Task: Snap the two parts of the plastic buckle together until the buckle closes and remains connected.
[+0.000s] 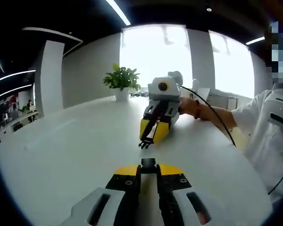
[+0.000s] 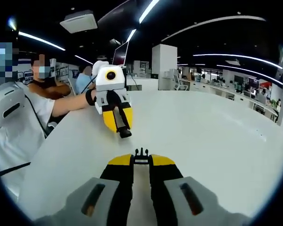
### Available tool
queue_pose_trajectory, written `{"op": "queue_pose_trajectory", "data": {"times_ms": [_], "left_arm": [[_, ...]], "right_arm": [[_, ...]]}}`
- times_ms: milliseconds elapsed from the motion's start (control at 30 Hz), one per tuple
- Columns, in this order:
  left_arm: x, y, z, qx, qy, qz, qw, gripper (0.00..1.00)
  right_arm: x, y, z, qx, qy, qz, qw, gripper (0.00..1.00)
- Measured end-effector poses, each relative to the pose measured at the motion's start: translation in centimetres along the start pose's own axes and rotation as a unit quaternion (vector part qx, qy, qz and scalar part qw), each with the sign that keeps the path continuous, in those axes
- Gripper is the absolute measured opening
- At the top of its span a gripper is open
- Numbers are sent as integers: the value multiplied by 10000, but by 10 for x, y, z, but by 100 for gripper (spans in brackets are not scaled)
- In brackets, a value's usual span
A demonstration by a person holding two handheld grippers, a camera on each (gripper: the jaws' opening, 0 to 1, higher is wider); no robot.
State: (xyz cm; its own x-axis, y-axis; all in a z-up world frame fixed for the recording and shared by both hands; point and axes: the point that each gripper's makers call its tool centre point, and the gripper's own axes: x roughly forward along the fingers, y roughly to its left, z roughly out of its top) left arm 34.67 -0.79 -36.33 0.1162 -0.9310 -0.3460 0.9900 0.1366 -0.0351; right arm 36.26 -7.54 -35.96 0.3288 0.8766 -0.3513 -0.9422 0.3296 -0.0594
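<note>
Both buckle halves are held above the white table (image 1: 61, 155), apart and facing each other, with a clear gap between them.

The left gripper (image 1: 148, 165) has its jaws pressed together on the socket half (image 1: 148, 164), a small black block that protrudes just past the jaw tips. In the right gripper view, this half (image 2: 125, 133) sits at the tip of the left gripper (image 2: 124, 131).

The right gripper (image 2: 141, 155) is likewise clamped on the pronged half (image 2: 141, 154), whose tines stick forward. From the left gripper view, the right gripper (image 1: 146, 141) points down toward the table with the prongs (image 1: 144, 144) at its tip.

Risks, in my judgement:
- The two halves do not appear to share one axis; the right gripper pitches downward. Pushing together at an angle would jam the prongs against the socket mouth.
- Each part is pinched only at its rear, so an off-axis push could twist it out of the jaws.
- Stopping short of the click would leave the buckle unlatched.

Pose: a sleeved forearm (image 1: 212, 113) reaches in from the person's side, across the table from the potted plant (image 1: 121, 81).
</note>
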Motion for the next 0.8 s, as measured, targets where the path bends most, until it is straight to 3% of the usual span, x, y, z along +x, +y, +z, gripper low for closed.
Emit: {"op": "queue_pose_trajectory", "data": {"times_ms": [800], "left_arm": [[2, -6, -5, 137, 151, -129, 9997, 12]], "right_arm": [[4, 14, 2, -68, -8, 274, 9996, 12]]}}
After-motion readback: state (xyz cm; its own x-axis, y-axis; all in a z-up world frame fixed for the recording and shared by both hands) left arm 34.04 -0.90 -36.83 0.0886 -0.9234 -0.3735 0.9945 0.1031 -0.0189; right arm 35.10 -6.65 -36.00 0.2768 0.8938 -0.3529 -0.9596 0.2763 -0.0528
